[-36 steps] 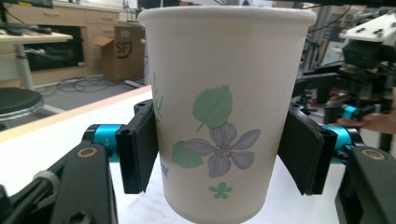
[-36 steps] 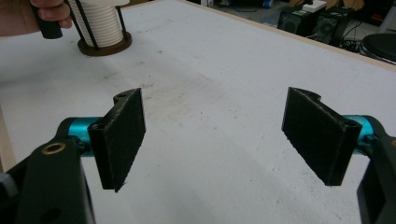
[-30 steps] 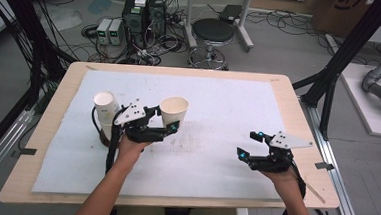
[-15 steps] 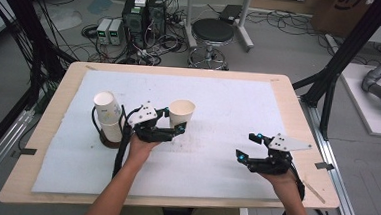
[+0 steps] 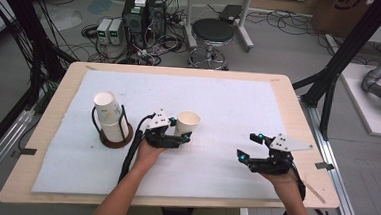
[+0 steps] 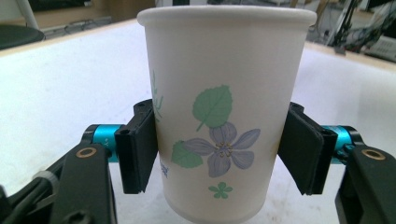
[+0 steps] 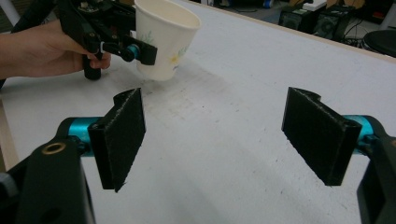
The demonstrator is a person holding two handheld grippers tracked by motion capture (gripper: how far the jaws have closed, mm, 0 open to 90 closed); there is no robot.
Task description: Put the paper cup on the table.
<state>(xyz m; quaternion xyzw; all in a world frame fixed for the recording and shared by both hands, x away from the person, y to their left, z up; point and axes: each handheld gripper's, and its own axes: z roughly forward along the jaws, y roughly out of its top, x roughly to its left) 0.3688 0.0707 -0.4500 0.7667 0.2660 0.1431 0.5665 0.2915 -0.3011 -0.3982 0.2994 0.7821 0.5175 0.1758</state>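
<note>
The left gripper [image 6: 219,154] clamps a tapered, flower-printed paper cup [image 6: 219,107]; the right gripper [image 7: 219,140] gapes, felt-like pads apart. Since 1 second earlier, the cup has shifted toward 3 o'clock, away from the cup stack [image 5: 108,115].

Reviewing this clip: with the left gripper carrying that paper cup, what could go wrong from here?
1. The left gripper pinches the thin-walled paper cup by its sides; a harder squeeze might dent it, a looser one might let it slip.
2. In the right gripper view the cup hangs tilted above the white mat, so it could tip over on release.
3. The cup stack in its holder stands close by the left gripper's cable.
</note>
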